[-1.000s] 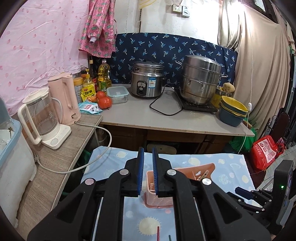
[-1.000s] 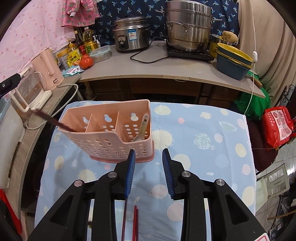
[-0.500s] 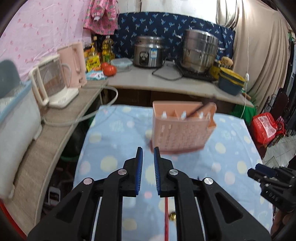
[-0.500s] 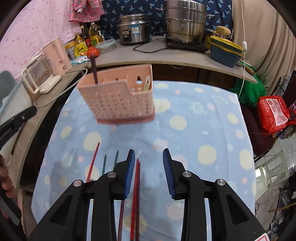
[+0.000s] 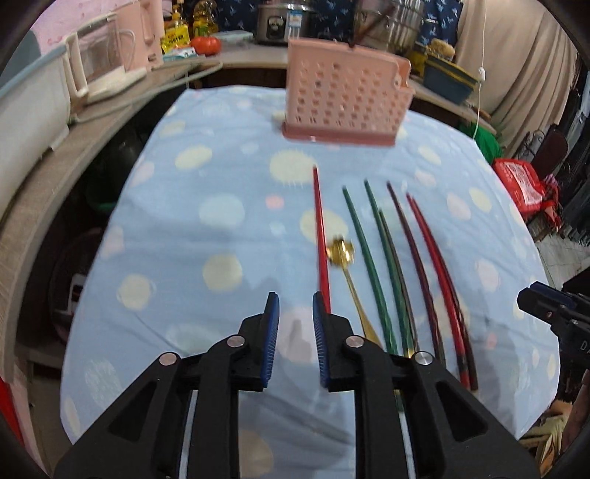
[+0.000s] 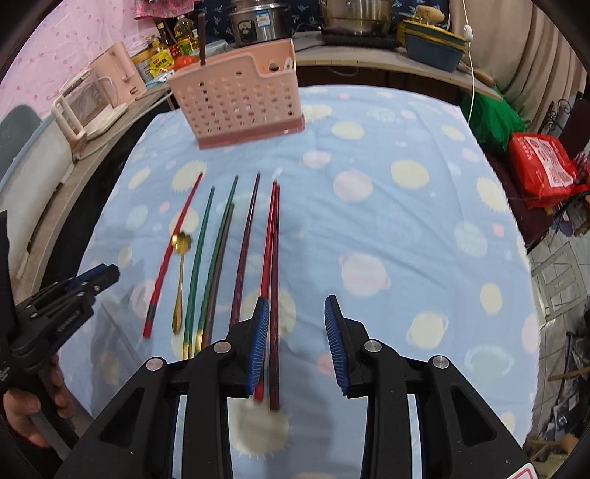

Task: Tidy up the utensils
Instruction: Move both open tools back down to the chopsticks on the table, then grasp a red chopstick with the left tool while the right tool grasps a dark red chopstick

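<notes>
A pink perforated caddy (image 5: pixel 346 92) (image 6: pixel 243 99) stands at the far end of the blue dotted cloth (image 5: pixel 184 221) (image 6: pixel 405 221), with a dark chopstick (image 6: pixel 202 37) upright in it. Nearer lie, side by side, a single red chopstick (image 5: pixel 320 228) (image 6: pixel 177 243), a gold spoon (image 5: pixel 343 254) (image 6: pixel 180 258), green chopsticks (image 5: pixel 368 258) (image 6: pixel 202 258), a maroon one (image 6: pixel 247 243) and a red pair (image 6: pixel 271 239). My left gripper (image 5: pixel 295 306) hovers just left of the single red chopstick, jaws opening, nothing between them. My right gripper (image 6: pixel 297 306) is open above the red pair, which runs by its left finger.
A grey counter (image 5: pixel 44 177) with a white kettle (image 6: pixel 88 107) runs along the table's left. Behind the caddy stand a rice cooker (image 6: pixel 258 22), a steel pot (image 6: pixel 354 14) and stacked bowls (image 6: pixel 431 48). A red bag (image 6: pixel 542 165) lies on the floor at right.
Both grippers have dropped and pulled back to the table's near end, so the caddy sits farther off and the row of chopsticks has come into view. The left jaws have widened a little.
</notes>
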Demonstrator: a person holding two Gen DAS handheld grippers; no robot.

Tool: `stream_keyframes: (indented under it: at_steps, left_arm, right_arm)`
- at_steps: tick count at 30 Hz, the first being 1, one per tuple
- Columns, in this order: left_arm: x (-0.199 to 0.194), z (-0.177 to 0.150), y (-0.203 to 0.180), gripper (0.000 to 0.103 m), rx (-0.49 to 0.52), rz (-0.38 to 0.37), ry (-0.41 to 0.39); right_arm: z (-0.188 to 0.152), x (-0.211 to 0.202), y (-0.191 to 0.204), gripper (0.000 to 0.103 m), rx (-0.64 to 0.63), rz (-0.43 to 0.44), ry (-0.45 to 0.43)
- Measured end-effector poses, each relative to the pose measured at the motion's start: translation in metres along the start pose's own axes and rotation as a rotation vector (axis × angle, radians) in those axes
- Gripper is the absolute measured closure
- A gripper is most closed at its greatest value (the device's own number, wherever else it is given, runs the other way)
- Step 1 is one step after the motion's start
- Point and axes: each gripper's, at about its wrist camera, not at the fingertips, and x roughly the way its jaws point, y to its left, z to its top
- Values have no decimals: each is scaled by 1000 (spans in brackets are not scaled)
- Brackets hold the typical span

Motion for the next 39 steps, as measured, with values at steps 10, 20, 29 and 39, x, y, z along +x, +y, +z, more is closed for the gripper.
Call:
stream_keyframes:
  at_steps: [10,20,29,39]
  left_arm:
    - [28,-35,-15,82,18,-15,72]
    - [31,-36,-14,82,32,-13,54]
    - [32,-35,-13,83,31,-25,55]
    - [32,-35,-15,83,25,-44,66]
  right_arm:
    - [-48,19,1,72,10,15,67]
    - [-56,35,13,72,-20,31,104]
    - [-58,39,9,74,-7,48,114]
    - [-57,34,5,76,7,62,99]
